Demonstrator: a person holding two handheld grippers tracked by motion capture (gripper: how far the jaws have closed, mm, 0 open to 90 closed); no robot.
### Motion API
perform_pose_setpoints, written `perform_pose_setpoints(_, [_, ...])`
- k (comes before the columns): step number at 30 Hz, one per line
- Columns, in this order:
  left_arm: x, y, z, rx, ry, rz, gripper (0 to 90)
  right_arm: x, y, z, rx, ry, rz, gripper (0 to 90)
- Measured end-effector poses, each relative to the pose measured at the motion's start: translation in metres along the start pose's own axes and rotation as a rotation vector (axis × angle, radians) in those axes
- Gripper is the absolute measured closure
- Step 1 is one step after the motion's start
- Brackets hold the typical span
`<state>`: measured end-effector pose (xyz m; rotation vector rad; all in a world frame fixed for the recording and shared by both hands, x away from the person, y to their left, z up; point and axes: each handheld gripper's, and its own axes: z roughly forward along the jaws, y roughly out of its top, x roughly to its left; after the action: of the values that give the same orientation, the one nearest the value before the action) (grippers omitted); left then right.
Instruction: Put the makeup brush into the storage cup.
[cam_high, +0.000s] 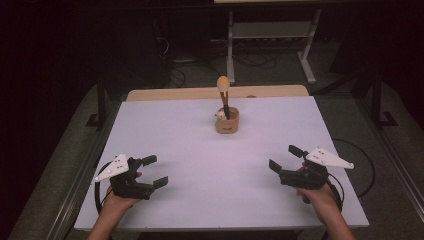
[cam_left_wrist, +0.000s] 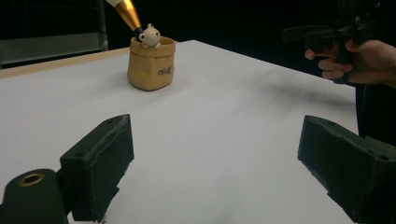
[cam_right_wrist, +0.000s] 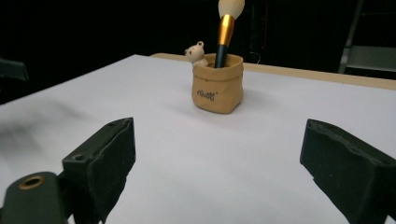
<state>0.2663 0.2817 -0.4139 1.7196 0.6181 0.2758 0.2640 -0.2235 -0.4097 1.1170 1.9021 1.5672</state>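
Note:
A tan sack-shaped holder (cam_high: 227, 121) with a small bear figure (cam_high: 219, 114) on its rim stands near the far middle of the white table (cam_high: 200, 165). A makeup brush (cam_high: 223, 95) with a gold ferrule and pale bristles stands upright in it. My left gripper (cam_high: 155, 171) rests open near the front left edge, nothing between its jaws. At the front right, my right gripper (cam_high: 283, 158) is open and empty too. The holder (cam_left_wrist: 151, 64) sits far ahead in the left gripper view, and the holder (cam_right_wrist: 217, 83) with the brush (cam_right_wrist: 226, 29) lies ahead in the right gripper view.
A wooden strip (cam_high: 215, 93) runs along the table's far edge. Beyond it stand a white metal frame (cam_high: 270, 35) and cables on a dark floor. The other hand with its gripper (cam_left_wrist: 336, 39) appears at the upper right of the left gripper view.

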Motion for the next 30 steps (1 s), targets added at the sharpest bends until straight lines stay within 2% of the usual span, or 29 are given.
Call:
perform_pose_setpoints(9, [0.001, -0.001, -0.001, 0.002, 0.002, 0.001, 10.0, -0.001, -0.011, -0.014, 0.017, -0.020, -0.002, 9.7])
perform_pose_setpoints(15, [0.000, -0.001, -0.002, 0.002, 0.005, -0.003, 10.0, -0.002, -0.016, -0.020, 0.038, -0.034, -0.033, 9.7])
perform_pose_setpoints(23, [-0.001, -0.003, -0.001, 0.015, 0.001, -0.007, 10.0, 0.001, -0.018, -0.013, 0.096, -0.012, -0.091, 8.5])
perform_pose_setpoints(30, [-0.002, -0.004, -0.001, 0.021, 0.000, -0.004, 10.0, 0.001, -0.016, -0.011, 0.092, -0.008, -0.096, 8.0])
